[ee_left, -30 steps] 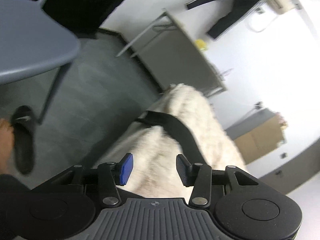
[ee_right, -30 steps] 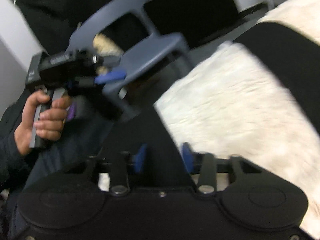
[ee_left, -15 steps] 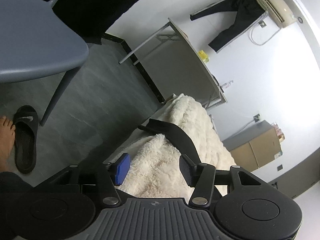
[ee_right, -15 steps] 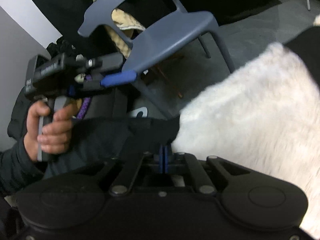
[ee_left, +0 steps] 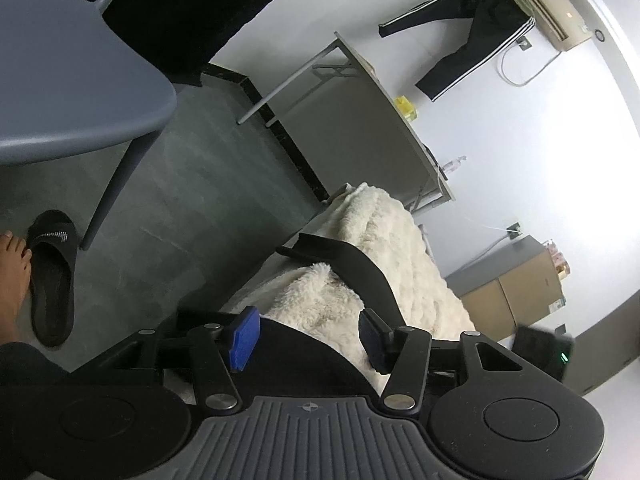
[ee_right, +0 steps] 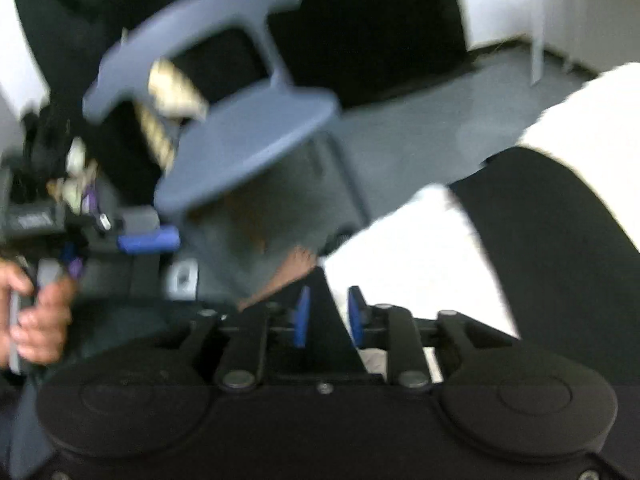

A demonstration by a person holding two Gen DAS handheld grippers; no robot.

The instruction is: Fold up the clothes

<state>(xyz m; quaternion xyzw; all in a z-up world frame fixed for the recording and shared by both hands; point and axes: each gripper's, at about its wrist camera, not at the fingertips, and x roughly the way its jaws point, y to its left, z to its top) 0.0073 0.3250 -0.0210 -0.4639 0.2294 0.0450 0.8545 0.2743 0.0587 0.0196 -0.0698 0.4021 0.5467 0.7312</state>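
Observation:
A black garment (ee_left: 360, 268) lies across a fluffy white blanket (ee_left: 384, 240) on the bed. My left gripper (ee_left: 306, 336) is open, its blue pads wide apart, with black fabric lying between and under them at the bed's near edge. In the blurred right wrist view my right gripper (ee_right: 326, 316) has its blue pads a little apart, with a point of black fabric (ee_right: 320, 332) between them. The garment (ee_right: 552, 248) stretches away to the right over the blanket (ee_right: 420, 264). The left gripper (ee_right: 148, 240) shows at the left, held in a hand.
A grey-blue chair (ee_left: 68, 92) stands on the grey floor to the left, also in the right wrist view (ee_right: 248, 132). A bare foot and a black slipper (ee_left: 52, 272) are beside it. A white table (ee_left: 376, 112), a cardboard box (ee_left: 516, 292) and hanging black trousers (ee_left: 472, 36) are beyond.
My right gripper's pads, pressed together half a second ago, now stand a little apart around the fabric. My left gripper stayed open and moved closer over the black fabric.

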